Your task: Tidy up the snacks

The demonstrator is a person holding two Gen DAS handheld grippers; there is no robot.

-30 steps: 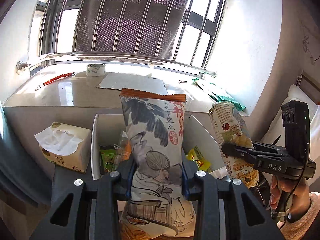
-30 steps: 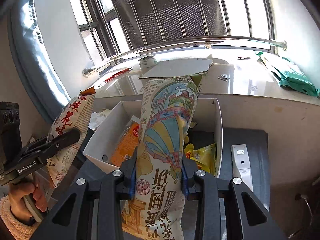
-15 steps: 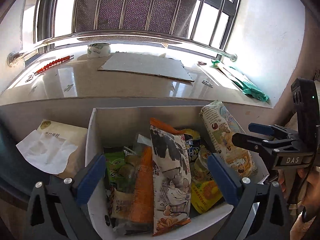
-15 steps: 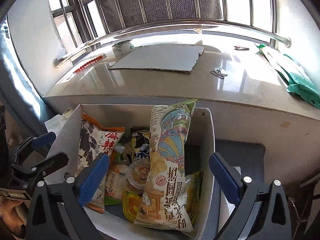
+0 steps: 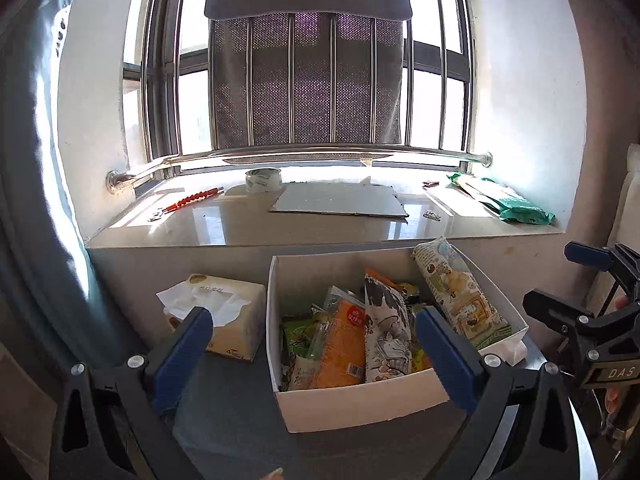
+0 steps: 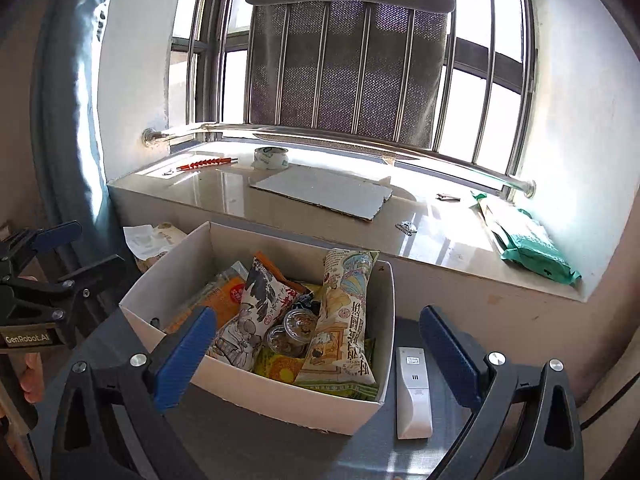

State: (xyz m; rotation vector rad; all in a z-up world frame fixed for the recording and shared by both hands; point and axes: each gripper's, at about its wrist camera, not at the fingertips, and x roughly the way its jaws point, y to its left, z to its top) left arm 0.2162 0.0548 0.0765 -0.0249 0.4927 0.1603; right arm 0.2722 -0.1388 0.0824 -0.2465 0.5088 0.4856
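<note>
White cardboard makes up the open snack box (image 6: 280, 394) on the dark grey table (image 6: 248, 444), just under the stone window ledge (image 5: 304, 226). Inside lie a black-and-white picture snack bag (image 6: 250, 314), a tall pale bag with a striped balloon on it (image 6: 344, 320), an orange packet (image 5: 340, 344), green packets and small clear cups (image 6: 292, 330). The left gripper (image 5: 316, 354) and the right gripper (image 6: 320, 350) are both spread wide, holding nothing. A white remote (image 6: 413, 392) lies just beside the box. A tissue box (image 5: 224, 320) sits on its other side.

Black claw (image 5: 316, 354) frames, blue pads (image 5: 183, 351) — silver screws, "DAS", "GenRobot.AI" labels
</note>
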